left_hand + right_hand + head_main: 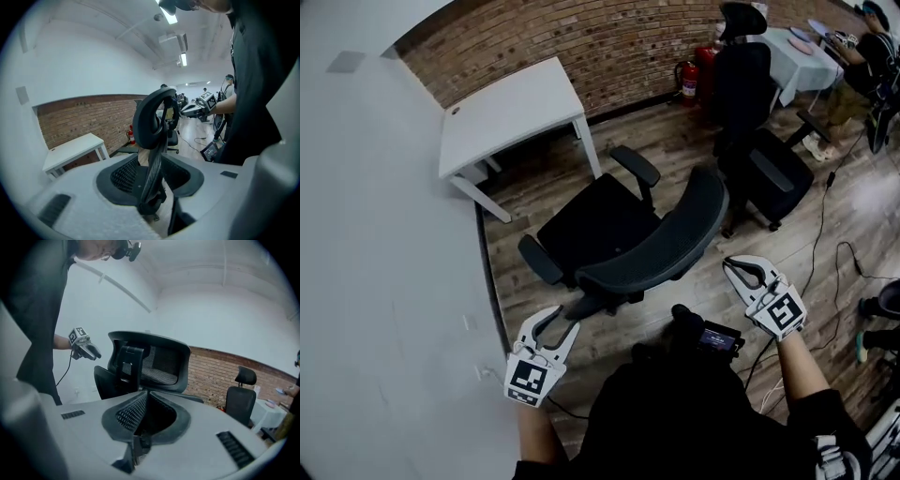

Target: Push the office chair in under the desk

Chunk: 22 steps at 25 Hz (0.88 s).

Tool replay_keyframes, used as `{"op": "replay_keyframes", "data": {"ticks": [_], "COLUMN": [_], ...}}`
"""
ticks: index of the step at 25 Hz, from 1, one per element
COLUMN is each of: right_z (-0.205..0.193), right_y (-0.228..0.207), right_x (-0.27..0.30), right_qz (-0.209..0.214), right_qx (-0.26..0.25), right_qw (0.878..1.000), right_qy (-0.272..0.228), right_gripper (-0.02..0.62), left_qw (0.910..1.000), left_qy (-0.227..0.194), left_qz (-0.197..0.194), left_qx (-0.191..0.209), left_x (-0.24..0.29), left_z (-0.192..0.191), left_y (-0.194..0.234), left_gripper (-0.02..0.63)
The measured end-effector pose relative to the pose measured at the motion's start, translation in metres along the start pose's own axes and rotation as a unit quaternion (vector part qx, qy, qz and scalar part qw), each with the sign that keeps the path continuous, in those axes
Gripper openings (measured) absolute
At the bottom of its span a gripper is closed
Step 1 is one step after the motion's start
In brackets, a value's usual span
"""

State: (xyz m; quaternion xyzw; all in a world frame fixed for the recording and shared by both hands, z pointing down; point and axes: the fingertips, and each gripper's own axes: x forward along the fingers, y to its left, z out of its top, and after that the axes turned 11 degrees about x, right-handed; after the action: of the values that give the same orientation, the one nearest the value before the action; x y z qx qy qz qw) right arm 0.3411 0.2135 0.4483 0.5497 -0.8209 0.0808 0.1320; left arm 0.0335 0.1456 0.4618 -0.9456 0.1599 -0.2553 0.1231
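A black office chair (pixel 600 225) stands on the wood floor, its seat facing the white desk (pixel 511 112) at the brick wall and still clear of it. Its curved mesh backrest (pixel 666 246) is toward me. My left gripper (pixel 562 319) sits at the backrest's left end, jaws apart; in the left gripper view the backrest (pixel 152 136) shows edge-on in the gap of the left gripper (pixel 152 180), with no pad pressing on it. My right gripper (pixel 733 267) hovers just right of the backrest, apart from it. In its own view the right gripper (pixel 145 413) is shut and empty, with the backrest (pixel 150 362) ahead.
A second black chair (pixel 759 141) stands at the right behind the first. A red fire extinguisher (pixel 688 82) is at the brick wall. A cloth-covered table (pixel 802 61) with a seated person (pixel 862 66) is at the far right. Cables (pixel 825 234) trail on the floor. A white wall (pixel 375 281) runs along the left.
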Motion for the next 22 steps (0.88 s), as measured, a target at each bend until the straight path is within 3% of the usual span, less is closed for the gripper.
{"op": "replay_keyframes", "data": {"ticks": [7,13,17,22], "right_z": [0.008,0.013,0.017,0.010], "right_y": [-0.080,-0.126,-0.145,-0.154], "right_x": [0.026,0.045,0.063,0.082], "right_qz": [0.067,0.127,0.177,0.235], "right_qx": [-0.045,-0.102,-0.147,-0.211], "right_qw": [0.996,0.985,0.969,0.941], "right_qy": [0.041,0.063,0.091,0.125], "right_gripper": [0.077,0.110,0.162,0.216], "left_qw": [0.9942,0.9706,0.9635,0.9544], "left_qy": [0.099,0.221,0.245,0.273], "left_qz": [-0.037,-0.073,-0.078,-0.092], "left_qx": [0.017,0.061,0.076,0.078], "left_x": [0.022,0.030,0.041,0.055], "left_z": [-0.007,-0.040,-0.042,-0.052], "left_y": [-0.013,-0.026,-0.020,-0.026], "left_gripper": [0.184,0.209,0.209,0.209]}}
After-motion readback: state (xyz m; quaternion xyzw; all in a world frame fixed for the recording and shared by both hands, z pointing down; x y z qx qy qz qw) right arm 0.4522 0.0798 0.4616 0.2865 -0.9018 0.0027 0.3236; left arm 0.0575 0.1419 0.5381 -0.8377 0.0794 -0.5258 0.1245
